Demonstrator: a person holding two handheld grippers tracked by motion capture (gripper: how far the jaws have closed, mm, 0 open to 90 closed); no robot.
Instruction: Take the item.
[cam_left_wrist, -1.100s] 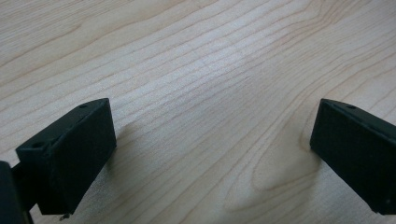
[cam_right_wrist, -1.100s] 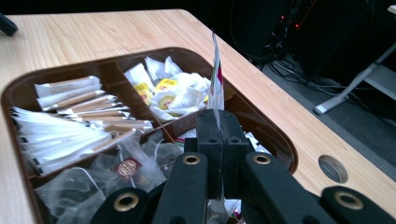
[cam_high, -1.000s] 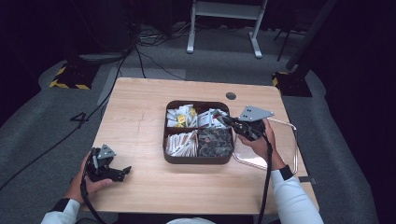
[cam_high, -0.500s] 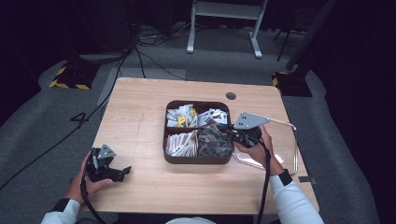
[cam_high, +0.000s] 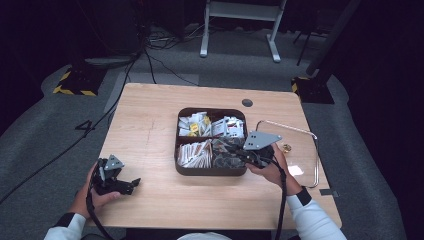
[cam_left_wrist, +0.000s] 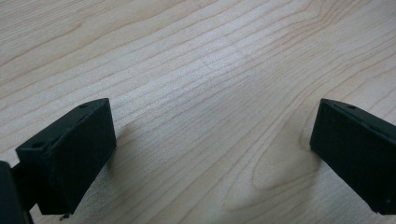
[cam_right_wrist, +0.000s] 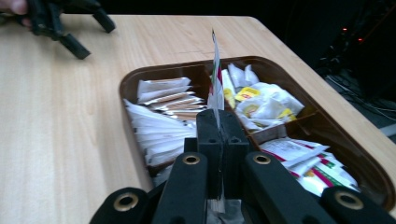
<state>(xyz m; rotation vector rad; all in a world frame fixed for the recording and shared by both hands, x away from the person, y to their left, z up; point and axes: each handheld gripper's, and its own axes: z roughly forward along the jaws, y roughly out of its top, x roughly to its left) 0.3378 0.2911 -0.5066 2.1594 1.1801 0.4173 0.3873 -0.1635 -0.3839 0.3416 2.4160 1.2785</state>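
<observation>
Right tongs (cam_high: 239, 153) hover over the brown tray (cam_high: 210, 171) on the worktop (cam_high: 150, 125); left tongs (cam_high: 131, 184) rest near its corner. Left gripper view: jaws wide apart over bare wood. Right gripper view: jaws clamped on a thin sachet (cam_right_wrist: 215, 84), edge-on. Such a slim pinch could let it slip sideways.
</observation>
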